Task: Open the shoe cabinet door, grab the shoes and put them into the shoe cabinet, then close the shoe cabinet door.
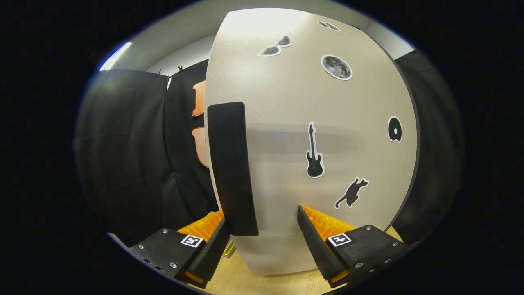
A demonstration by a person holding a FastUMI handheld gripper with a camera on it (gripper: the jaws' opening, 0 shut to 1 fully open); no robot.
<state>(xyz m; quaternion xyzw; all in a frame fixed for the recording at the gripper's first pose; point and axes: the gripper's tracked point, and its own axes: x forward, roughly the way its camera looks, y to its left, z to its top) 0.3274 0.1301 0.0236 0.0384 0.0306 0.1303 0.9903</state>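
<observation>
The cabinet door is the reference for all positions below. It is a pale, matte panel standing upright, close in front of the gripper.

Left of the door: black cloth hangs as the booth wall, with a white wall above it.

On the door's left edge: a black vertical handle is mounted, running from mid-height down toward the door's lower part.

At the foot of the door: the gripper's two fingers are spread apart. The left finger lies just left of the handle's lower end; the right finger lies to the handle's right, in front of the door face. The handle's lower end sits between them. Whether either finger touches the handle cannot be told.

On the door face, right of the handle: stickers of sunglasses, a moon, a guitar, a cat and a disc.

Below the door: a light wooden floor.
</observation>
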